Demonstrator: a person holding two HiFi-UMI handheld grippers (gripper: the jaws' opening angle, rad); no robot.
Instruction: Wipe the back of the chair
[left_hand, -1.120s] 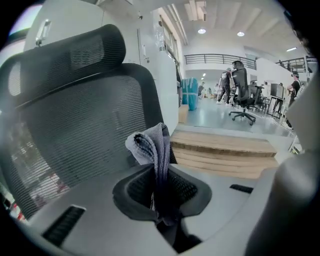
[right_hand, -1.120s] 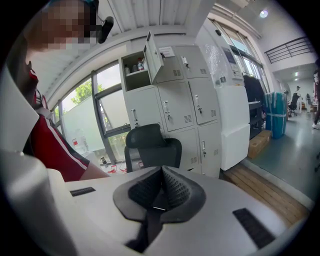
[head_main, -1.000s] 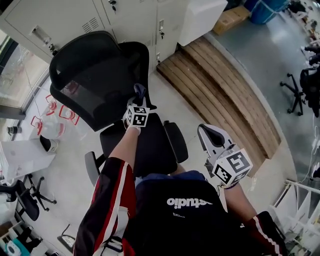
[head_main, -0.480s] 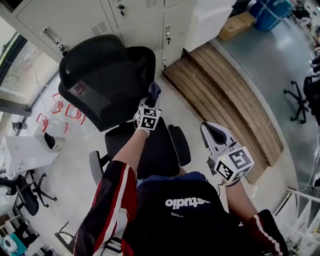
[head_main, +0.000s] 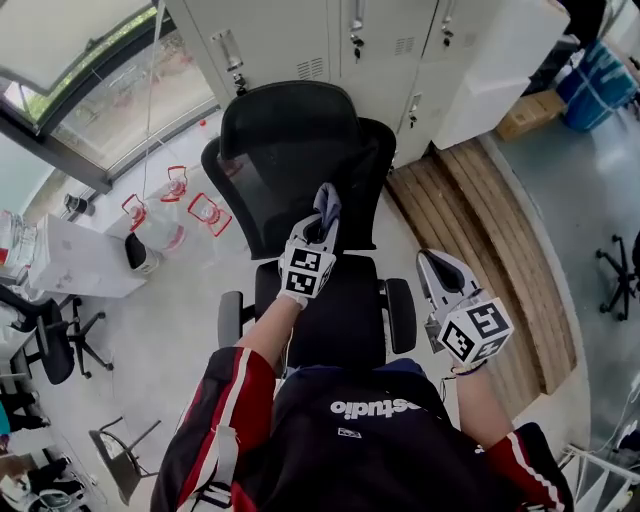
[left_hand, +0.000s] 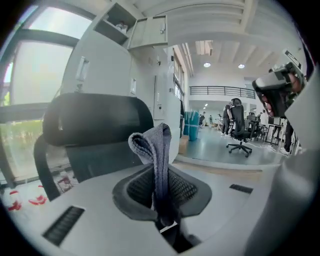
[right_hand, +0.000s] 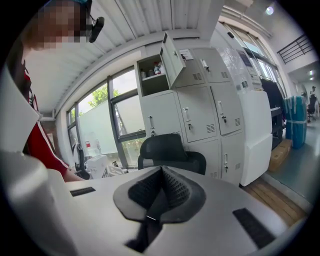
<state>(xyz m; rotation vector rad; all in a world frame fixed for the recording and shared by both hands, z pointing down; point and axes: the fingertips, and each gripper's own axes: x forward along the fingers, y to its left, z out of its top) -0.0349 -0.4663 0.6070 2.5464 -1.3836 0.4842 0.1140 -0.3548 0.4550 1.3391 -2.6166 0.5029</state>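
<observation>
Black mesh chair (head_main: 290, 150) stands on the floor, backrest toward the grey lockers (head_main: 385, 35), seat toward the person. Left claw (head_main: 322, 222) is clamped on a folded grey cloth (head_main: 329, 203) held up before the lower backrest, contact not discernible; right claw (head_main: 437, 272) is beside the right armrest, jaws together on nothing. A wooden platform (head_main: 480, 220) lies right of the chair, clear red-marked containers (head_main: 190, 210) left of it, and one upper locker compartment (right_hand: 152, 75) is open with small bottles inside.
</observation>
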